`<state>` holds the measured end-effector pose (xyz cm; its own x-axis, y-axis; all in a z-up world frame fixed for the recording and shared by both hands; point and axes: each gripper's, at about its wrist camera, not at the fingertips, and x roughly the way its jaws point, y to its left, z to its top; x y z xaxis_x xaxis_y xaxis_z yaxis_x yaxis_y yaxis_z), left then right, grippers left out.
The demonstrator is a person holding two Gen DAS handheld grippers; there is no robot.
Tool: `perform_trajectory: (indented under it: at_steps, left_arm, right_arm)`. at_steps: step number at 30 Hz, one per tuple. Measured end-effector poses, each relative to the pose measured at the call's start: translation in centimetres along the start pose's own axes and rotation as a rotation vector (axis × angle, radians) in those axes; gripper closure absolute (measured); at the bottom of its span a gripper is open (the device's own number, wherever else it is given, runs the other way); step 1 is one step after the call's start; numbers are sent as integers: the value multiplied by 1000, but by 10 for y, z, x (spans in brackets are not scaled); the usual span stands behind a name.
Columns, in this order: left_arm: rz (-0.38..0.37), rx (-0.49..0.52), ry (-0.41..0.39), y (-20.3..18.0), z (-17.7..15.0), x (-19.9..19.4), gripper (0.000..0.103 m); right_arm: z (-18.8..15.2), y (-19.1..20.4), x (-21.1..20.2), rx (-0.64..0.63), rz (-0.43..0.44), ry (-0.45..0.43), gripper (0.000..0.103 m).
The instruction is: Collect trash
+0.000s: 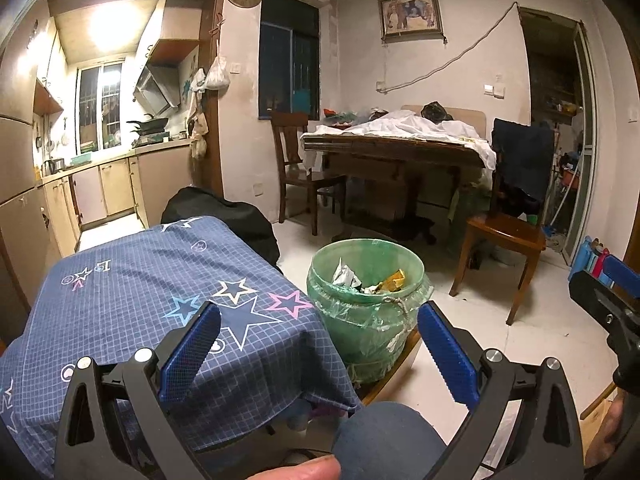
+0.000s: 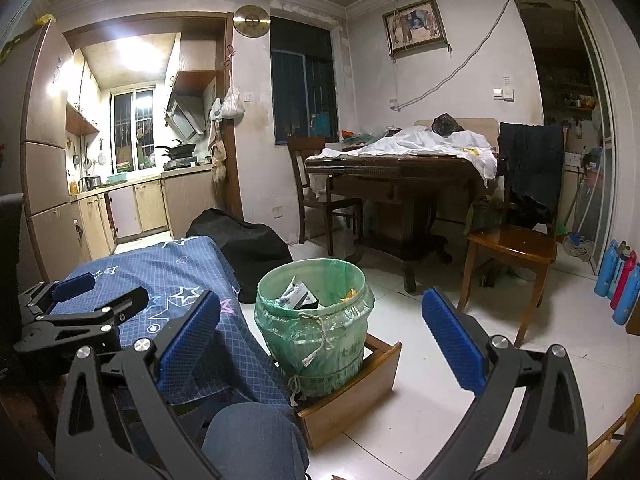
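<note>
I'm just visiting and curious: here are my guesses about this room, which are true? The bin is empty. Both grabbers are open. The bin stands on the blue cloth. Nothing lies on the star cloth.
1. The green-lined bin is empty. False: crumpled wrappers lie inside.
2. The left gripper and right gripper are both open. True.
3. The bin stands on the blue star cloth. False: it sits in a wooden drawer on the floor beside the cloth.
4. No trash shows on the star cloth. True.
</note>
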<state>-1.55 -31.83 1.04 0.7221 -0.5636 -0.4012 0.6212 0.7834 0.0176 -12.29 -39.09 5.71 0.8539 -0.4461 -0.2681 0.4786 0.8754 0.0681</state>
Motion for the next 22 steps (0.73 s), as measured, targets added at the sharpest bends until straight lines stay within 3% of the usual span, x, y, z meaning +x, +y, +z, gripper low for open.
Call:
perform_trajectory:
  at_steps: [13,22]
  left_arm:
    - [-35,10,-10,-4,0,-5,5]
    - [-34,-4,36,-1,-3,6,5]
  right_arm:
    - [-1,-1,0,2,4,6,5]
    - [-3,-3,2,11,2,4,5]
